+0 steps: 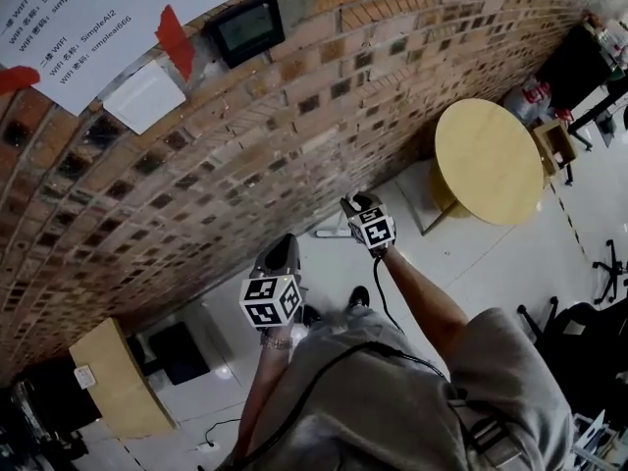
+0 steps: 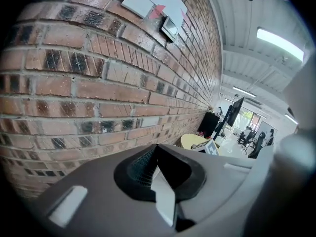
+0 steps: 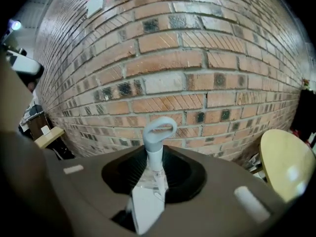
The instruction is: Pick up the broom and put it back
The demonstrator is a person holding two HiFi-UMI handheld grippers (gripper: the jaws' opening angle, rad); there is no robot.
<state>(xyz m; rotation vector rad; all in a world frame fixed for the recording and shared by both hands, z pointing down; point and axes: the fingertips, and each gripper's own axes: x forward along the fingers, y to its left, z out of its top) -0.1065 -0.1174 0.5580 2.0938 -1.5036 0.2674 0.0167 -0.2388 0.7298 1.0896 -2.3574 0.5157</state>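
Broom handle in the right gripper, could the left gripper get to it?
Probably yes: the left gripper is beside the right gripper, nothing between them, and the broom handle sticks out past the jaws.

The head camera looked steeply down from above the person, taking in the wall (image 1: 324, 116) and the floor (image 1: 491, 263) from well off. The camera on the left gripper (image 1: 285, 245) sat just behind its jaws, close beside the wall, and faced along it toward the far room. The one on the right gripper (image 1: 355, 204) faced the wall almost square on, from near. All three views shared the wall, the table (image 1: 488, 160) and the panel (image 1: 245, 29).
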